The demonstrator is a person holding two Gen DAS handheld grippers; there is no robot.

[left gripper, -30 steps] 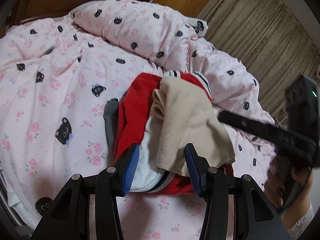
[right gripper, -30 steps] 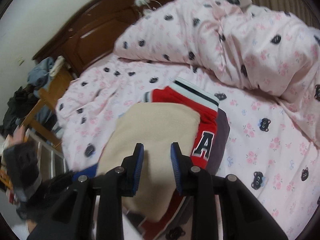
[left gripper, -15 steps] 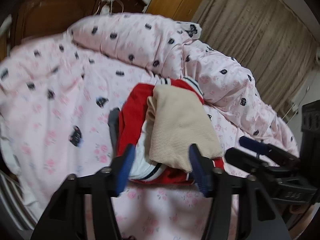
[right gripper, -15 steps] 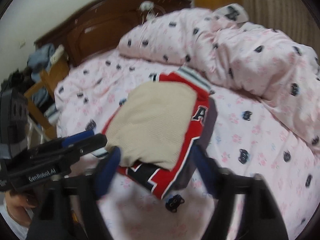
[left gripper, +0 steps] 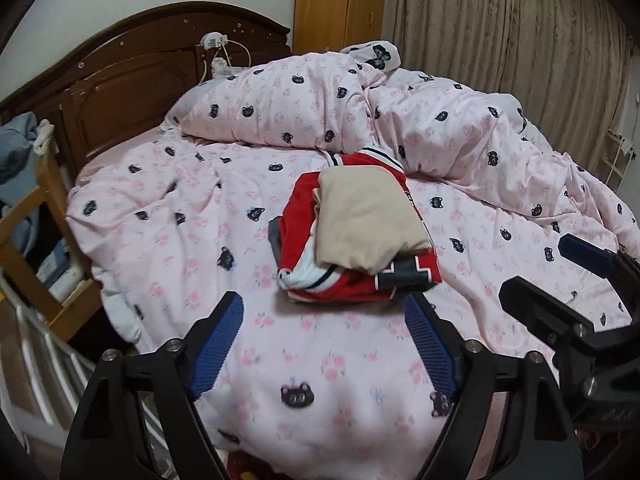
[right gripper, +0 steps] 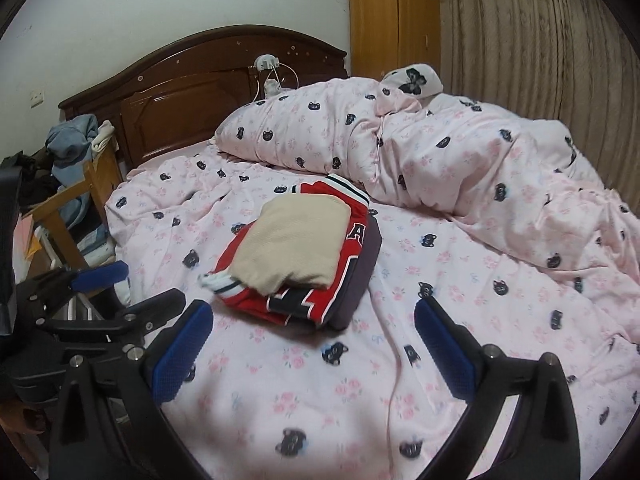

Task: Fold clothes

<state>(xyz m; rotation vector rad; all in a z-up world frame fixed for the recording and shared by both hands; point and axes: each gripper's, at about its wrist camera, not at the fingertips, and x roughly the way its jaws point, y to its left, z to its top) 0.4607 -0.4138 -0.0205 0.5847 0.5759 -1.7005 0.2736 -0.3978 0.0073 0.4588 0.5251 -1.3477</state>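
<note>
A stack of folded clothes lies in the middle of the bed. On top is a beige knit garment [left gripper: 366,222] [right gripper: 294,242], under it a red jacket with white lettering [left gripper: 340,280] [right gripper: 280,300], and a dark grey garment [right gripper: 360,276] at the bottom. My left gripper [left gripper: 328,336] is open, held back from the stack near the bed's front edge, with nothing between its fingers. My right gripper [right gripper: 316,346] is open too, also short of the stack and holding nothing. Each gripper shows in the other's view: the right gripper [left gripper: 560,280] and the left gripper [right gripper: 116,292].
The bed has a pink sheet with black cat prints [left gripper: 168,248] [right gripper: 460,280]. A bunched duvet of the same print [left gripper: 360,108] [right gripper: 440,152] lies behind the stack. A dark wooden headboard [right gripper: 192,92], a wooden chair with clothes [right gripper: 76,184], a wardrobe [right gripper: 394,20] and curtains [left gripper: 520,32] surround the bed.
Both grippers have pulled back from the stack and away from the bed's middle. The right gripper's jaws, narrow over the beige garment a second ago, now stand wide apart. The stack stays put.
</note>
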